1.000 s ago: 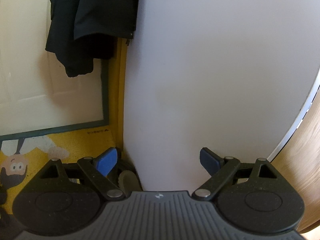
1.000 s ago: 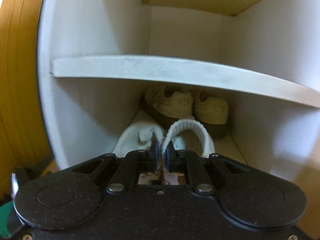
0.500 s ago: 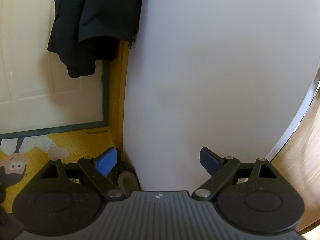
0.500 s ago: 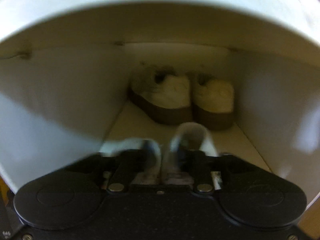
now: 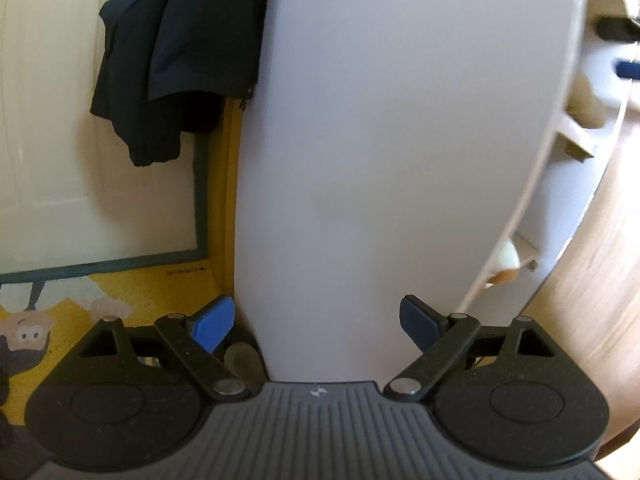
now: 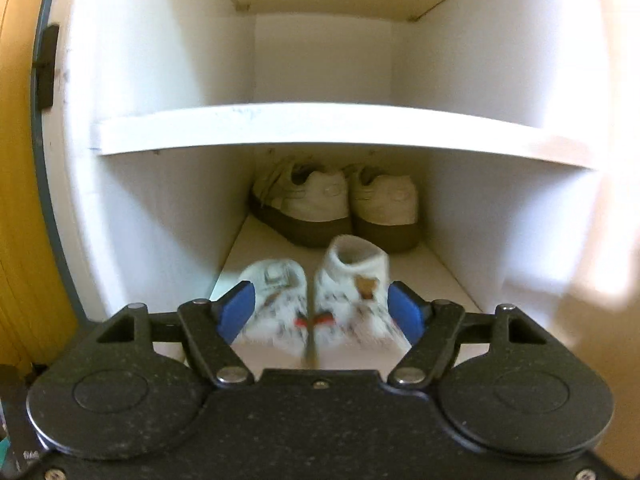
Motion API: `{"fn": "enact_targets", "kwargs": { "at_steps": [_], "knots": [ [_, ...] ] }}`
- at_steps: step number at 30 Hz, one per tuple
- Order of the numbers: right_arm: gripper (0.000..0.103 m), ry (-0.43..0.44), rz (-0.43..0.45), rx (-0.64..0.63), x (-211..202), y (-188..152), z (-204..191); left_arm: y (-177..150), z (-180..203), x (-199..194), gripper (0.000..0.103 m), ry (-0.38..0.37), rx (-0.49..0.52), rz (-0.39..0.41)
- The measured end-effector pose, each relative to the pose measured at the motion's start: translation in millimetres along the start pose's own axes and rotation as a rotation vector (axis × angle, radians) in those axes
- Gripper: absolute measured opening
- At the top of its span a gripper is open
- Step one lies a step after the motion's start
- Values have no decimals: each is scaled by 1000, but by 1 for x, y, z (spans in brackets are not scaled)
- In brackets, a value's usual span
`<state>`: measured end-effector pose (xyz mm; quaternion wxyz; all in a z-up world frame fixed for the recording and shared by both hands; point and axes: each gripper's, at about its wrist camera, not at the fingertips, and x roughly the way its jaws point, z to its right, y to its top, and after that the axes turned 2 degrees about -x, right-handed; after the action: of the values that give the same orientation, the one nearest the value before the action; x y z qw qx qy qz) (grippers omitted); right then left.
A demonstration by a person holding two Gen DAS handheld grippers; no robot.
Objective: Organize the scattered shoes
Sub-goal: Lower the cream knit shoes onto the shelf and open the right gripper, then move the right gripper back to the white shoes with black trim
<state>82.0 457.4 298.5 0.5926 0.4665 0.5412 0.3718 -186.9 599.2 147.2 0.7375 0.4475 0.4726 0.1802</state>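
Observation:
In the right wrist view a pair of small white patterned shoes [image 6: 316,304] lies at the front of the lower shelf [image 6: 440,276] of a white cabinet. My right gripper [image 6: 320,308] is open, with its blue pads on either side of the pair and not touching it. A pair of beige sneakers with dark soles [image 6: 336,204] stands behind them at the back. My left gripper [image 5: 316,320] is open and empty, facing the cabinet's white outer side panel [image 5: 400,140].
An upper shelf board [image 6: 320,124] spans the cabinet above the shoes. In the left wrist view a dark jacket [image 5: 176,48] hangs on a cream door at the left. A yellow cartoon mat [image 5: 100,300] covers the floor. Wood floor [image 5: 592,280] lies at the right.
My right gripper has opened and let go of the small white shoes, which now lie on the lower shelf. It has drawn back a little. The left view shifted slightly.

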Motion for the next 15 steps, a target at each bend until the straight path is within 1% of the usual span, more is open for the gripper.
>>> {"fn": "enact_targets", "kwargs": {
  "at_steps": [2, 4, 5, 6, 7, 10, 12, 13, 14, 15],
  "knots": [
    [83, -16, 15, 32, -22, -17, 5, -1, 1, -4, 91, 2, 16, -2],
    [85, -50, 13, 69, -53, -49, 10, -3, 2, -9, 91, 0, 43, -13],
    [85, -67, 1, 74, -65, -65, 11, -6, 5, -12, 91, -3, 76, -19],
    [86, -93, -17, 80, -81, -90, 12, -9, 8, -16, 91, -5, 110, -25],
    [87, -114, -35, 97, -91, -115, 13, -9, 9, -17, 91, -4, 114, -25],
    [87, -166, -117, 183, -111, -200, 12, -14, 17, -29, 91, -3, 174, -9],
    [86, -210, -189, 223, -121, -264, 13, -18, 27, -37, 91, -22, 206, 3],
    [85, -233, -234, 254, -124, -302, 13, -19, 29, -39, 91, -26, 213, 3],
    [85, -252, -284, 302, -124, -342, 12, -21, 35, -38, 91, -32, 228, 1],
    [82, -262, -318, 345, -123, -371, 11, -23, 41, -38, 91, -38, 244, -1]
  ]
}}
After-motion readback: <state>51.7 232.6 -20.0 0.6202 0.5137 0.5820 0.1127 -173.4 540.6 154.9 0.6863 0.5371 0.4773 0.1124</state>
